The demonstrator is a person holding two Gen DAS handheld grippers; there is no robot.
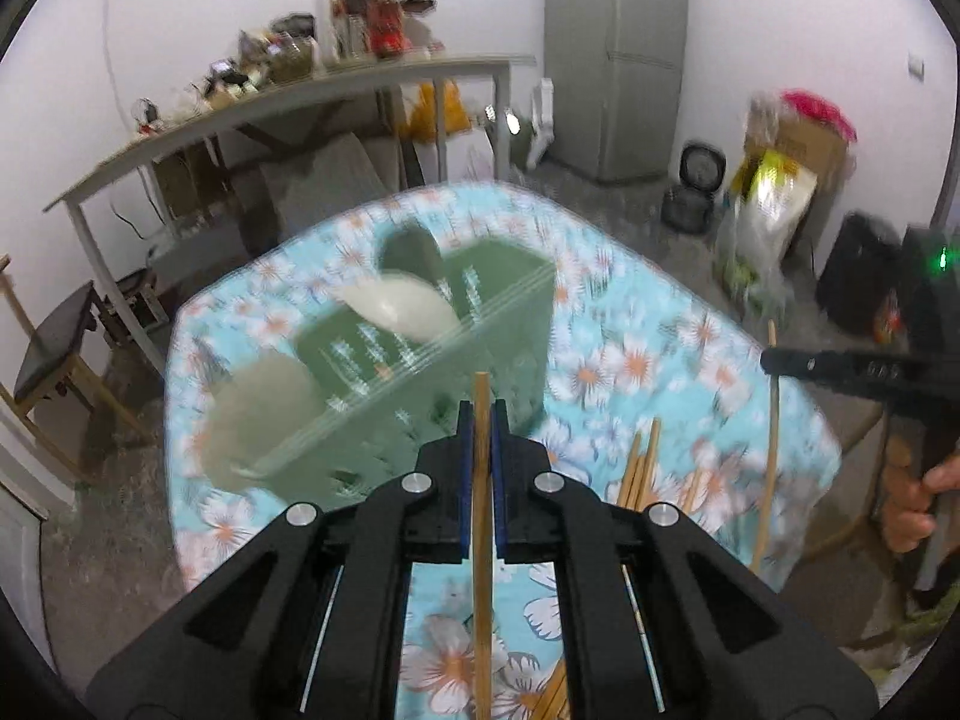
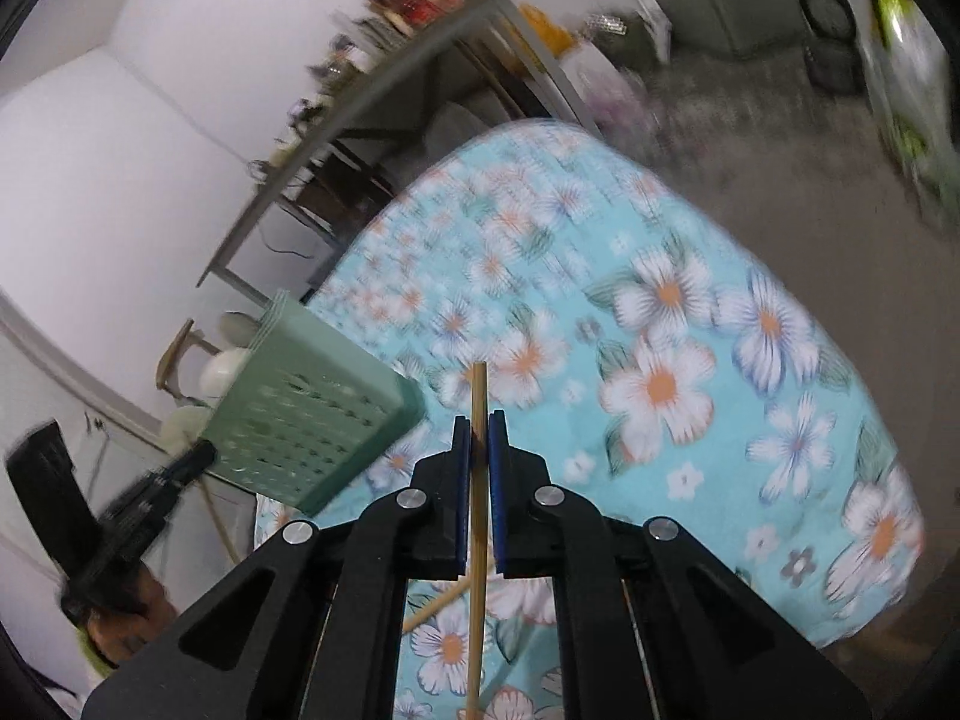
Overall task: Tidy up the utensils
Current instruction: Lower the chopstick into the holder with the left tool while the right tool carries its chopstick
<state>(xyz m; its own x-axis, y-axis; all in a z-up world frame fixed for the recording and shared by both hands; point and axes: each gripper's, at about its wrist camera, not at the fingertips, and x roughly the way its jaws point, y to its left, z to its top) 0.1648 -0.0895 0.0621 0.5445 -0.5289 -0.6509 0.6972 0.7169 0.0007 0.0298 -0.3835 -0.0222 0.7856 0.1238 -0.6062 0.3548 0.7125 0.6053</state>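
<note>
My left gripper (image 1: pixel 481 414) is shut on a wooden chopstick (image 1: pixel 481 516) and holds it upright above the floral tablecloth (image 1: pixel 630 354), just in front of the green slotted utensil basket (image 1: pixel 480 330). The basket holds a white spoon (image 1: pixel 402 303) and a dark spoon (image 1: pixel 414 252). My right gripper (image 2: pixel 479 426) is shut on another chopstick (image 2: pixel 478 516), above the table and to the right of the basket (image 2: pixel 312 414). It also shows in the left wrist view (image 1: pixel 840 369), with its chopstick (image 1: pixel 770 450) hanging down. Several loose chopsticks (image 1: pixel 642 468) lie on the cloth.
A pale bowl-like object (image 1: pixel 258 414) sits at the basket's left. A long side table (image 1: pixel 270 102) with jars stands behind, a grey fridge (image 1: pixel 618 54) at the back, bags and boxes (image 1: pixel 774 192) on the floor right. One more chopstick (image 2: pixel 444 600) lies under my right gripper.
</note>
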